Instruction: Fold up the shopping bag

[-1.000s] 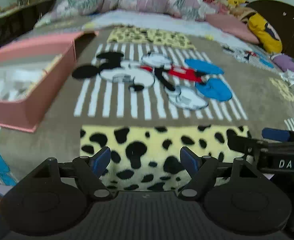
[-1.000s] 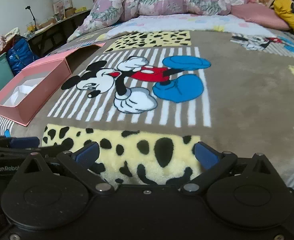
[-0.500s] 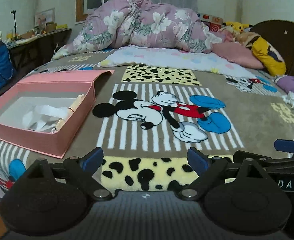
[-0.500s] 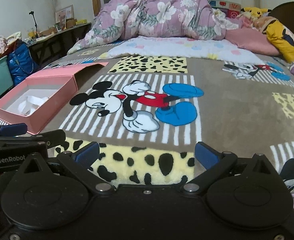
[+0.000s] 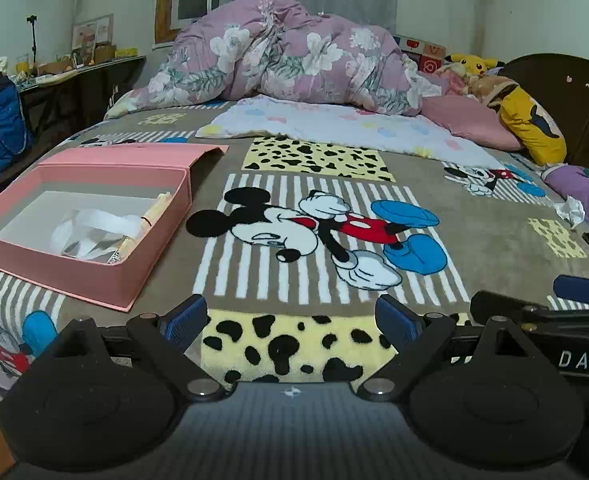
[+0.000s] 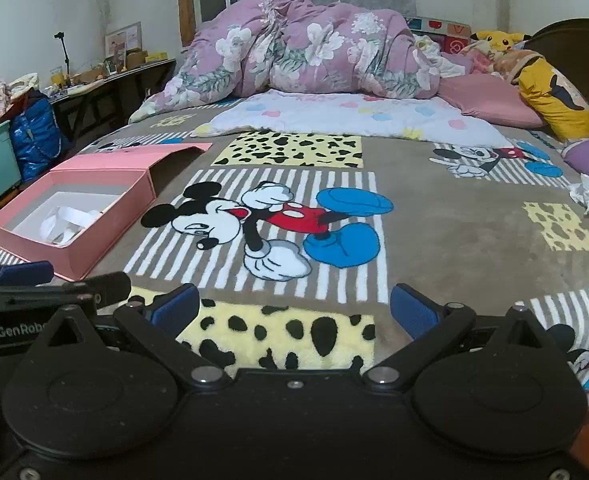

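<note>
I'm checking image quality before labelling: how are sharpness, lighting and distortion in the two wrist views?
Left wrist view: sharp, dim even indoor light, blanket edges bowed by fisheye, dark corners. Right wrist view: equally sharp, pink box crisp, no glare, same curved edges and vignetting.

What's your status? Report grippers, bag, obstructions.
Left gripper open, jaws just widened, empty. Right gripper open, empty. White-handled bag lies in pink box. Nothing in the way.

My left gripper [image 5: 290,316] hangs over the near edge of the bed [image 5: 474,232], blue fingers [image 5: 186,316] spread wide, nothing between them, having just widened. The pink box [image 5: 94,276] sits open at left with white bag handles [image 5: 94,226] inside. The right gripper [image 5: 574,320] pokes in beside me.
</note>
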The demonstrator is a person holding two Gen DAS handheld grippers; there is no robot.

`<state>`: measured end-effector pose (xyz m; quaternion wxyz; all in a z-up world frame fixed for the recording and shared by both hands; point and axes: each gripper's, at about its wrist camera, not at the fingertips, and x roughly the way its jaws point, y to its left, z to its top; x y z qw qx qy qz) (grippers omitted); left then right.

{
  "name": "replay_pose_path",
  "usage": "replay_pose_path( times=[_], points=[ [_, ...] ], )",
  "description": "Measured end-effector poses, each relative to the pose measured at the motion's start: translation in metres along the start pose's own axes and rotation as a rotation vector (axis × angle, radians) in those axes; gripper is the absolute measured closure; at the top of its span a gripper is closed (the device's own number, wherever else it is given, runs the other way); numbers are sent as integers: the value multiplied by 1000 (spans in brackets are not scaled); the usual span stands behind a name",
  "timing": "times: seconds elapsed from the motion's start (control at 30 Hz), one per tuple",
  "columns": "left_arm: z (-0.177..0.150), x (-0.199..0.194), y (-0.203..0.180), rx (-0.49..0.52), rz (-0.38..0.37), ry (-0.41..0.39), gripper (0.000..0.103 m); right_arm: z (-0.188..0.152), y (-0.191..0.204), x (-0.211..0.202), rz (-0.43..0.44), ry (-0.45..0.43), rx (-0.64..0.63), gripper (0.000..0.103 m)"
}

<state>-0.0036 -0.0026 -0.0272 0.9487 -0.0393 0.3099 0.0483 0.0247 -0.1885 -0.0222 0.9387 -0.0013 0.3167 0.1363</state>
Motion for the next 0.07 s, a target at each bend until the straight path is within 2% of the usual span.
replay_pose_path(
  times=[0.07],
  points=[
    [0,-1,0,2,6,-5,12,1,1,0,-3,1,2,0]
  ],
)
